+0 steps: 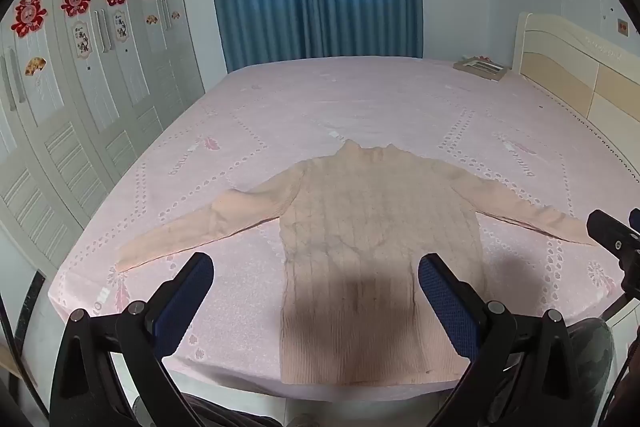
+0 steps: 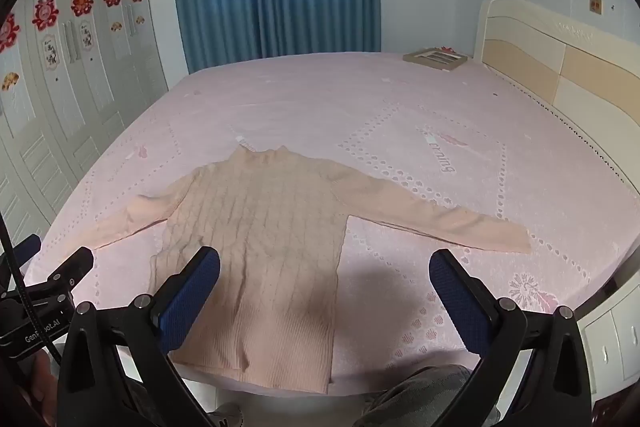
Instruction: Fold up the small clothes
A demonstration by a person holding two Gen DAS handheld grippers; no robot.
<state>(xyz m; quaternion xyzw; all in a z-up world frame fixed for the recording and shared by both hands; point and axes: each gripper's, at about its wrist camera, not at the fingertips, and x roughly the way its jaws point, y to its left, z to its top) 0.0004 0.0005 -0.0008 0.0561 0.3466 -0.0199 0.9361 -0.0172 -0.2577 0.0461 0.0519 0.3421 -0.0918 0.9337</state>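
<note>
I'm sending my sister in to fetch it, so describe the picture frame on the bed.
Start at the cream wooden headboard of the pink bed. Beside it, far from the peach cable-knit sweater, lies a flat beige rectangular picture frame, the only rigid object there.

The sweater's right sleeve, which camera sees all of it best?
The right wrist view. There the sweater's right sleeve lies whole, from shoulder to cuff, flat on the pink bed. In the left wrist view the same sleeve runs to the picture's edge, and the right gripper hides its cuff.
</note>
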